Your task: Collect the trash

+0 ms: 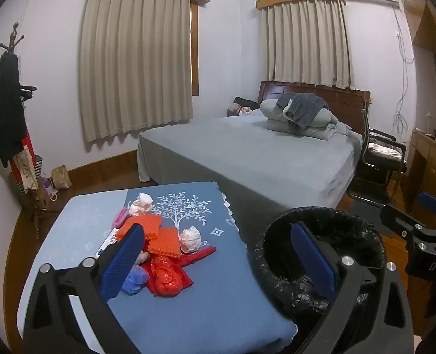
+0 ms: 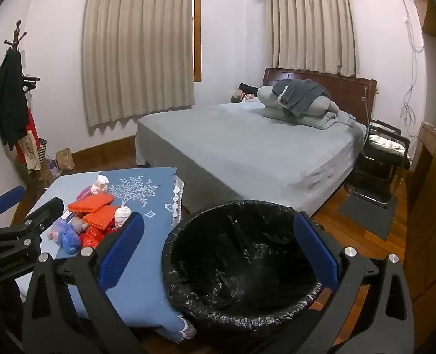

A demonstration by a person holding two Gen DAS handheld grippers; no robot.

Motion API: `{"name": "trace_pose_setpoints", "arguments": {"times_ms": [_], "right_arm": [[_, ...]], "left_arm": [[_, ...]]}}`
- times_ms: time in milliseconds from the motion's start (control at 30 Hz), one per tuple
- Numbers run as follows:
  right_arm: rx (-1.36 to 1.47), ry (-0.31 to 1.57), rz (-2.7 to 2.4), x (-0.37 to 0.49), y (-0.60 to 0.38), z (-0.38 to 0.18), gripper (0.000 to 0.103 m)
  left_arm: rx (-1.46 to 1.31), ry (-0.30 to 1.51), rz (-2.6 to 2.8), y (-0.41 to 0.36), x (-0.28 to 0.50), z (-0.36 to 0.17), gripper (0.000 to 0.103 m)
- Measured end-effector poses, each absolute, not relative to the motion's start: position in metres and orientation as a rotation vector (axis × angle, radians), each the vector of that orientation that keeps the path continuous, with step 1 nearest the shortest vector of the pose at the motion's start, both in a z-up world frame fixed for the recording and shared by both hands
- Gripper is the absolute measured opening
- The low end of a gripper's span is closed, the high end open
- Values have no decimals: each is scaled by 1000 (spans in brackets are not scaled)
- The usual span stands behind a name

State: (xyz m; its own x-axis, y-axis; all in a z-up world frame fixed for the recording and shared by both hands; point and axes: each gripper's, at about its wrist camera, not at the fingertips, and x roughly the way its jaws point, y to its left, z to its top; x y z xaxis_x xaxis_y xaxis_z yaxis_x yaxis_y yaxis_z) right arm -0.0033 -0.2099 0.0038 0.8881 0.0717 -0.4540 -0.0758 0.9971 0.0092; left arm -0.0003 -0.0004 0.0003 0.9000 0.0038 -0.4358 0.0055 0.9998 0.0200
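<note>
A pile of trash lies on the blue-clothed table (image 1: 212,301): orange foam pieces (image 1: 159,236), white crumpled tissues (image 1: 190,239), a red plastic bag (image 1: 166,277), a blue crumpled bag (image 1: 134,280) and a pink item (image 1: 120,218). The pile also shows in the right wrist view (image 2: 94,215). A bin lined with a black bag (image 2: 241,265) stands right of the table, also in the left wrist view (image 1: 330,253). My left gripper (image 1: 218,262) is open, above the table's near side. My right gripper (image 2: 218,247) is open, above the bin.
A bed with a grey cover (image 2: 247,147) and folded bedding stands behind the table. A coat rack (image 1: 8,112) with clothes stands at the left wall. A black chair (image 2: 383,153) and wooden cabinets (image 2: 430,206) are at the right. The floor is wood.
</note>
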Motion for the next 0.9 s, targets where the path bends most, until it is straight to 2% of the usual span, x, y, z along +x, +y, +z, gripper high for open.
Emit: {"name": "trace_pose_setpoints", "arguments": {"times_ms": [900], "right_arm": [[-9,474,79,-3,-208,3,98]], "left_arm": [[16,443,4,3,-6,-3,97]]}}
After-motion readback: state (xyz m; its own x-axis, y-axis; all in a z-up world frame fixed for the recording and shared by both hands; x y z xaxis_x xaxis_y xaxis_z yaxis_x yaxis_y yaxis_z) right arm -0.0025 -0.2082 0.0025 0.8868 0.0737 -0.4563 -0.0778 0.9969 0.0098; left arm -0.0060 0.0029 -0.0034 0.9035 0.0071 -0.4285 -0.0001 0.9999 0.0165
